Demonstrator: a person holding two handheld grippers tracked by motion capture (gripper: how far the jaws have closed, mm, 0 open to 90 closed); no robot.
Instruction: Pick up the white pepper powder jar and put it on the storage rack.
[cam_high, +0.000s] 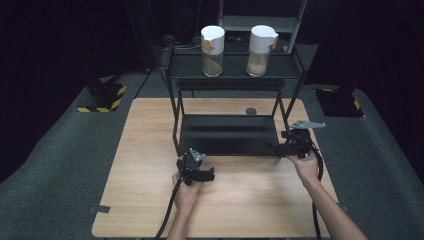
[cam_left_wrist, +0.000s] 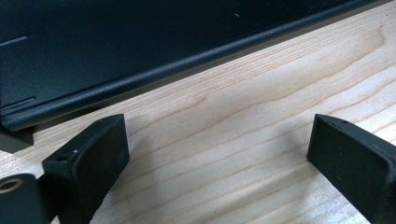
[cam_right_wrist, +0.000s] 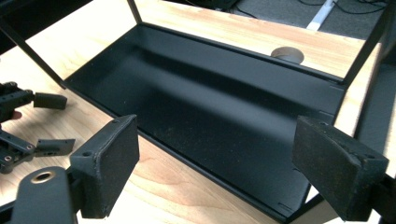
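A black metal rack (cam_high: 227, 135) stands at the back middle of the wooden table (cam_high: 250, 200). On its top shelf are two glass jars with white lids, one on the left (cam_high: 212, 50) and one on the right (cam_high: 260, 50), both holding brown material. My left gripper (cam_high: 209, 174) lies low on the table in front of the rack's left front leg. Its jaws are open over bare wood (cam_left_wrist: 219, 158), facing the rack's bottom edge (cam_left_wrist: 116, 46). My right gripper (cam_high: 274, 148) is at the rack's right front corner, open and empty (cam_right_wrist: 215, 163), looking along the lower tray (cam_right_wrist: 210, 98). The left gripper (cam_right_wrist: 51, 123) appears at that view's left.
A round cable hole (cam_high: 250, 111) sits in the table behind the rack and also appears past the tray (cam_right_wrist: 286, 54). Thin rack legs (cam_high: 176, 120) rise at the tray's corners. Dark carpet surrounds the table, with yellow-black striped bases (cam_high: 102, 97) at the far left and right.
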